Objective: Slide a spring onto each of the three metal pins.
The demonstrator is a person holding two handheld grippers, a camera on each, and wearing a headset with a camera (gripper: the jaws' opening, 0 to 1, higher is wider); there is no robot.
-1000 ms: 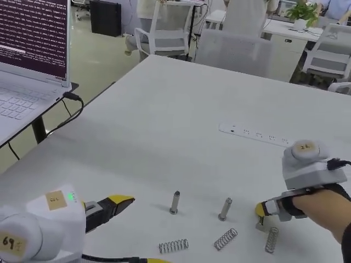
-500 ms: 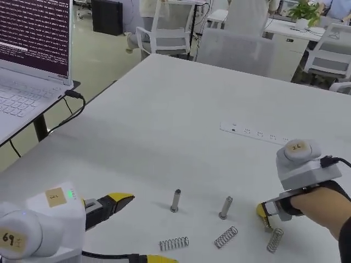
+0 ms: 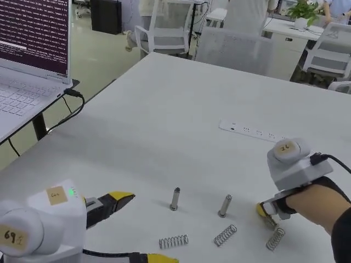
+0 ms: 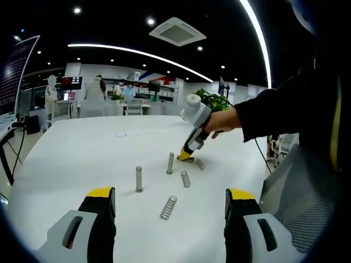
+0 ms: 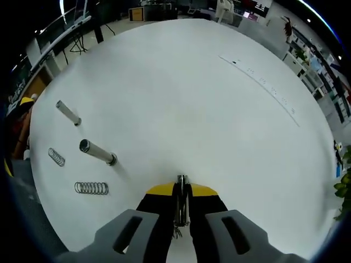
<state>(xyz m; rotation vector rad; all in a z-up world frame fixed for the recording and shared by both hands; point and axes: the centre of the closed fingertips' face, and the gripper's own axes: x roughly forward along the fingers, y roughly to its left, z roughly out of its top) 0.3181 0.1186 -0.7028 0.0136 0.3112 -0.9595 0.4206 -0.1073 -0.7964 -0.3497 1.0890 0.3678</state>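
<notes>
- The right gripper (image 5: 181, 189), near right, is clenched on what seems to be the third pin (image 5: 181, 205).
- The left gripper (image 4: 170, 192) hangs released, near left.
- Left pin (image 3: 175, 198) and middle pin (image 3: 225, 205) stand upright.
- Just nearer lie left spring (image 3: 173, 241), middle spring (image 3: 225, 235) and right spring (image 3: 275, 239).
- Springs look light, squashy and likely to roll: pinch gently across the coils near one end.

Hidden and cropped parts

In the right gripper view the right gripper (image 5: 181, 190) is clamped around a metal pin (image 5: 181, 181), its lower length hidden between the jaws at 6 o'clock. In the head view the left gripper (image 3: 148, 227) at 7 o'clock is cut by the bottom edge. The laptop (image 3: 22, 93) at 10 o'clock is cut by the left edge, its screen text too small to read. The power strip (image 3: 249, 133) runs behind the right gripper at 3 o'clock.
</notes>
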